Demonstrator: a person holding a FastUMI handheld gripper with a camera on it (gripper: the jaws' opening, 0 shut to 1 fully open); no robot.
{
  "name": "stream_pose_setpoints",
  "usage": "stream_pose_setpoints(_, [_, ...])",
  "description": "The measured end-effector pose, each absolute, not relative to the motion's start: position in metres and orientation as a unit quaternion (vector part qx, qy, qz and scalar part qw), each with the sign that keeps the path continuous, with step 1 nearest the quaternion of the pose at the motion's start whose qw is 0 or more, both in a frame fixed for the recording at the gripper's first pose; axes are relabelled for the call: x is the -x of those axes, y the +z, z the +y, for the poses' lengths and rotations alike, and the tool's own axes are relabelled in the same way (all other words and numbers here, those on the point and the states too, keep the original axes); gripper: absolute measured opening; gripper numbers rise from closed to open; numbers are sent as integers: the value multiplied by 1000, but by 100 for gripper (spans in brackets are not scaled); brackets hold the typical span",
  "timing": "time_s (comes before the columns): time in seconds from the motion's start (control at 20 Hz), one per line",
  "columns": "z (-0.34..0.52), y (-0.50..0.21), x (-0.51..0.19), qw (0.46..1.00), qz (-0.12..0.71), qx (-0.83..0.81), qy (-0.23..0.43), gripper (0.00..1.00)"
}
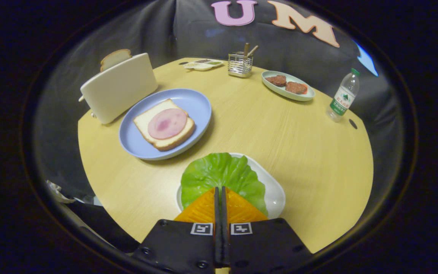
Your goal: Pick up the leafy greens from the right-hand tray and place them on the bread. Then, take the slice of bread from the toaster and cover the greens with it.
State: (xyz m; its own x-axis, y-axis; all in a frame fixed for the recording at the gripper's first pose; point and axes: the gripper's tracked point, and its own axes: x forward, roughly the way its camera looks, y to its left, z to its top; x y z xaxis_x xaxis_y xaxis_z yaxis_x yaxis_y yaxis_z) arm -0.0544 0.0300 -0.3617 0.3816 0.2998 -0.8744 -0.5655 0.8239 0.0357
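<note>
— Two jaws are seen pressed together, nothing between them, over the leafy greens (222,173) on the tray (276,190) at the counter's near edge.
— Bread (164,129) is seen beyond, left.

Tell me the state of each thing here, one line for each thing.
gripper: fingers closed together over the leaf, whether they grip it I cannot tell
leafy greens: lying on white tray
bread with ham: flat on blue plate, uncovered
toaster: one slice sticking up
bottle: upright, capped
</note>
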Motion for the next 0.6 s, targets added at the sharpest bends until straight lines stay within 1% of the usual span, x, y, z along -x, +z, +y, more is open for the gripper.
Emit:
stream_pose_setpoints(0.2, [33,-368,55,817,482,155,276,67])
stream_pose_setpoints(0.35, [34,-378,62,803,496,168,285,47])
stream_pose_setpoints(0.6, [39,-378,58,802,504,154,283,14])
